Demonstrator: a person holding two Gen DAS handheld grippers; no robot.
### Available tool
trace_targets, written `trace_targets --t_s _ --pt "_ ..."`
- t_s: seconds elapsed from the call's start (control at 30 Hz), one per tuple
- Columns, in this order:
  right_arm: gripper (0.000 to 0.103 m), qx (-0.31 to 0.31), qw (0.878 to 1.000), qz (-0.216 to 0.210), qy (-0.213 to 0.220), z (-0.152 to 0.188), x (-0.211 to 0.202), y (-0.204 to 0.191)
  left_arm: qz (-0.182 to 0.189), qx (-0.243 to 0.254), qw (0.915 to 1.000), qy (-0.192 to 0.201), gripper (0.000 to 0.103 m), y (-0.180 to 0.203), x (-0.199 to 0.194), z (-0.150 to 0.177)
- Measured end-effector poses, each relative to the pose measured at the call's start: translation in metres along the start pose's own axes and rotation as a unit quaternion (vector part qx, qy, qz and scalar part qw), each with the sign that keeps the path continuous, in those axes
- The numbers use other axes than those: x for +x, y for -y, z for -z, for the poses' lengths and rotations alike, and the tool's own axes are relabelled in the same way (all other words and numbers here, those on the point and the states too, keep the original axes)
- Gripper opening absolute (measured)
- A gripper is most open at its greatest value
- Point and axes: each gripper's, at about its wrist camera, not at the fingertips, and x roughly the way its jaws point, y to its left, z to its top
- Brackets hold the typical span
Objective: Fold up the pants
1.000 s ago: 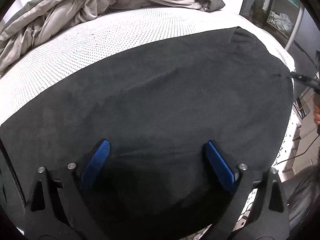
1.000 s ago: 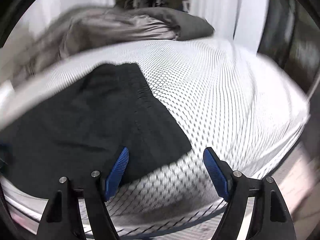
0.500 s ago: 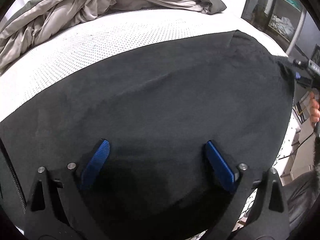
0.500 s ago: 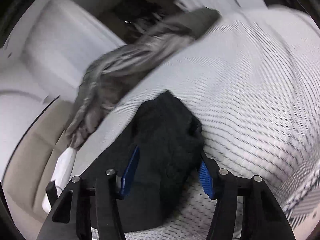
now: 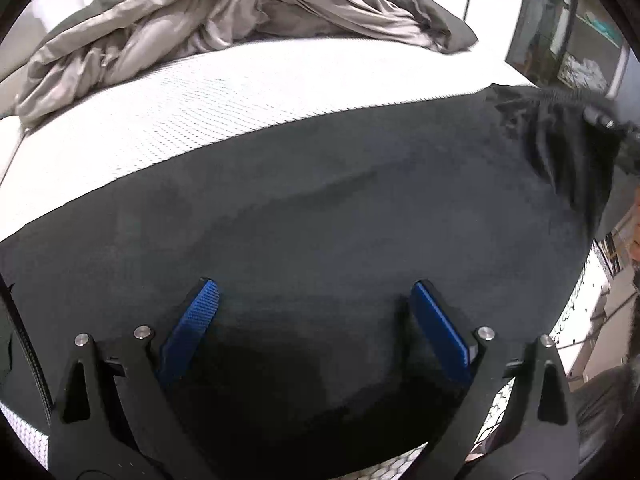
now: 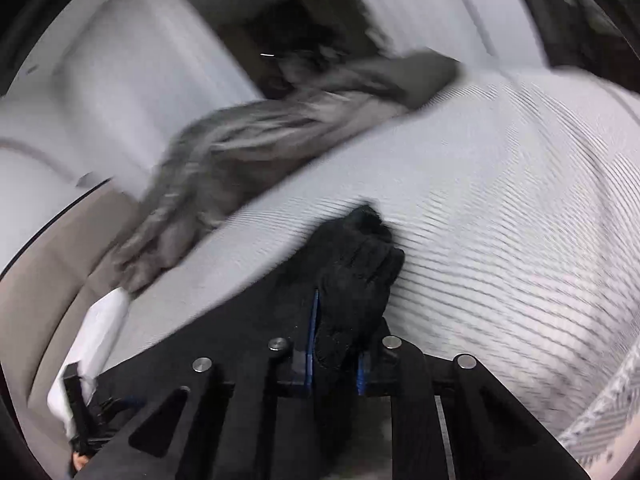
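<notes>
The black pants point(image 5: 320, 216) lie spread flat across the white mattress point(image 5: 224, 96) and fill most of the left wrist view. My left gripper point(image 5: 314, 320) is open with its blue pads just above the cloth, holding nothing. In the right wrist view my right gripper point(image 6: 336, 344) is shut on a bunched end of the pants point(image 6: 352, 264) and lifts it off the mattress point(image 6: 500, 208). That lifted end shows at the right of the left wrist view point(image 5: 560, 136).
A crumpled grey duvet point(image 5: 240, 12) lies along the far side of the bed, also in the right wrist view point(image 6: 256, 148). The bed edge and floor are at the right point(image 5: 600, 304). A shelf stands at the far right point(image 5: 580, 40).
My right gripper has closed on the end of the pants and raised it, swinging fast. The pants' right end has lifted. My left gripper stays open in place.
</notes>
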Motion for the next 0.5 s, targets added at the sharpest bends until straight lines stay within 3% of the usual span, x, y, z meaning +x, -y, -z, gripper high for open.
trace_targets --t_s 0.1,0.17,0.2,0.23,0.27,0.3,0.33,0.4,0.43,0.5 --pt "0.013 -0.067 0.995 -0.074 -0.005 0.003 0.008 -0.070 -0.003 -0.017 0.9998 0.008 0.096 -0.019 -0.010 -0.001" --pt "0.014 -0.109 0.984 -0.138 -0.032 0.016 0.019 -0.120 -0.007 -0.048 0.9987 0.012 0.096 -0.041 -0.016 -0.001" --pt "0.020 -0.132 0.976 -0.166 -0.056 0.027 0.029 -0.144 -0.006 -0.066 0.9977 0.014 0.096 -0.052 -0.019 0.000" --pt "0.037 -0.156 0.966 -0.187 -0.085 0.043 0.041 -0.167 -0.004 -0.086 0.9962 0.014 0.096 -0.064 -0.021 0.000" --pt "0.048 -0.179 0.957 -0.200 -0.112 0.056 0.051 -0.183 -0.004 -0.108 0.9941 0.013 0.096 -0.077 -0.022 0.002" --pt "0.060 -0.217 0.942 -0.210 -0.148 0.073 0.063 -0.201 0.000 -0.123 0.9924 0.011 0.096 -0.087 -0.023 0.004" --pt "0.060 -0.260 0.926 -0.210 -0.177 0.090 0.070 -0.215 0.008 -0.137 0.9905 0.009 0.096 -0.096 -0.024 0.006" --pt "0.060 -0.308 0.909 -0.209 -0.187 0.109 0.069 -0.222 0.029 -0.160 0.9866 0.009 0.096 -0.110 -0.027 0.009" --pt "0.060 -0.318 0.907 -0.205 -0.183 0.111 0.064 -0.221 0.044 -0.168 0.9848 0.009 0.096 -0.113 -0.030 0.010" --pt "0.060 -0.317 0.917 -0.180 -0.164 0.099 0.059 -0.212 0.071 -0.170 0.9828 0.010 0.090 -0.112 -0.031 0.010"
